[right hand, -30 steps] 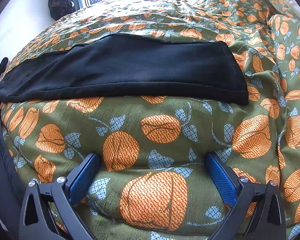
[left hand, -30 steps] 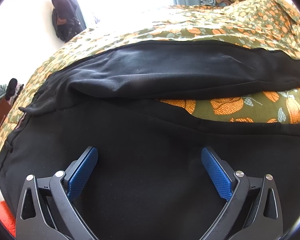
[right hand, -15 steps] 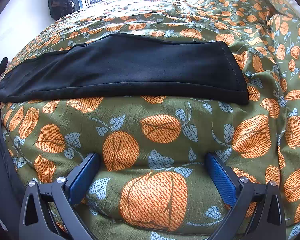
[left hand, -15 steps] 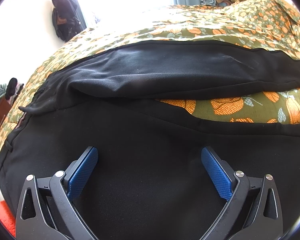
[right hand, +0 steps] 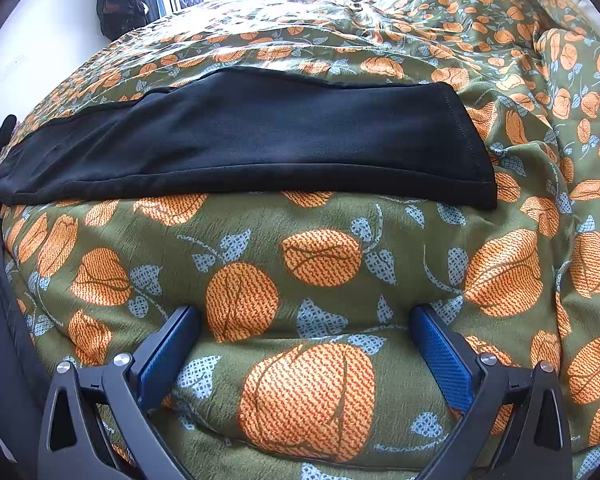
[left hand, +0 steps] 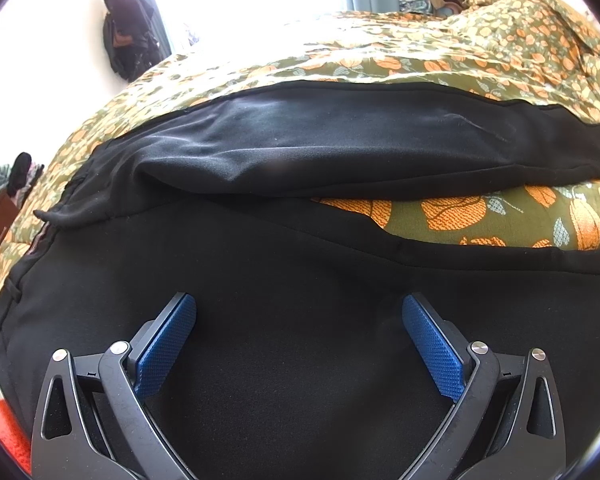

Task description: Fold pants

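L tool (left hand: pixel 299 314): released, over black pants (left hand: pixel 300 360) | R tool (right hand: pixel 305 324): released, over floral bed cover (right hand: pixel 320 256) | pants leg (right hand: pixel 260 140) flat on bed, beyond R tool, not touching

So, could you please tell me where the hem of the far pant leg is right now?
In the right wrist view the hem lies flat at the right end of the black pants, on the floral bedspread.

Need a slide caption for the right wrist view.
Open right tool rests on floral bedspread; black pants leg lies beyond.
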A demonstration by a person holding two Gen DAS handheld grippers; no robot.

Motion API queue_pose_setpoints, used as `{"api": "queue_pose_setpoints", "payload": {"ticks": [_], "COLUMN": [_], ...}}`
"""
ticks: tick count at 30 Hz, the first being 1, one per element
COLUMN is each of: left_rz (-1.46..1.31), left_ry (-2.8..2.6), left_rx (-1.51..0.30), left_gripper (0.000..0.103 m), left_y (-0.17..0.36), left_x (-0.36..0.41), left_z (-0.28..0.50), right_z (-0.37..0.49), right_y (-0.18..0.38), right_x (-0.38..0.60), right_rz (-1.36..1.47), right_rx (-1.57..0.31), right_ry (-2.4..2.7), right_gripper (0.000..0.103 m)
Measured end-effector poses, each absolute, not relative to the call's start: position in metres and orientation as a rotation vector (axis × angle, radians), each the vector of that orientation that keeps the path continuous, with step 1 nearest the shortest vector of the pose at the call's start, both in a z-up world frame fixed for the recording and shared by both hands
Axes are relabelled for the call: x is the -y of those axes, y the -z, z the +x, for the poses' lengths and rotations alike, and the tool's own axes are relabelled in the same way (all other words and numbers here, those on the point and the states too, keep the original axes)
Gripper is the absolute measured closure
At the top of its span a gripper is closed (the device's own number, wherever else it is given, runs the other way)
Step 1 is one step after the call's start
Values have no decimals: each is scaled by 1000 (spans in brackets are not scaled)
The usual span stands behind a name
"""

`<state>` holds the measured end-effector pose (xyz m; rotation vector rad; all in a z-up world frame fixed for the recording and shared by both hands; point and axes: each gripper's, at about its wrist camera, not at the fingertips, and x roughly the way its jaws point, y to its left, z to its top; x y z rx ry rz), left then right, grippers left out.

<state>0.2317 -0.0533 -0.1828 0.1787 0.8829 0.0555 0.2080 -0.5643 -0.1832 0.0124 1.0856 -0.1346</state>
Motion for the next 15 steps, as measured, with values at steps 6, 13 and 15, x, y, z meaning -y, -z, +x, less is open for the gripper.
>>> {"api": "queue_pose_setpoints", "payload": {"ticks": [6,13,15], "left_rz": [182,133,61], "left_ry": [-59,-64,-1], "left_rx": [-883,-974,-1037], "left_gripper": [0,1,1], "left_y": [183,172,158], "left_x": [54,52,51], "left_z": [231,237,241], "right_z": [208,207,207], "right_y": [183,183,183], "right_x": [564,564,565], "right_rz": [13,13,13], "right_rx": [-1086,-1085,-1074], "right_ry": [134,134,126], "right_gripper": [0,0,0]}}
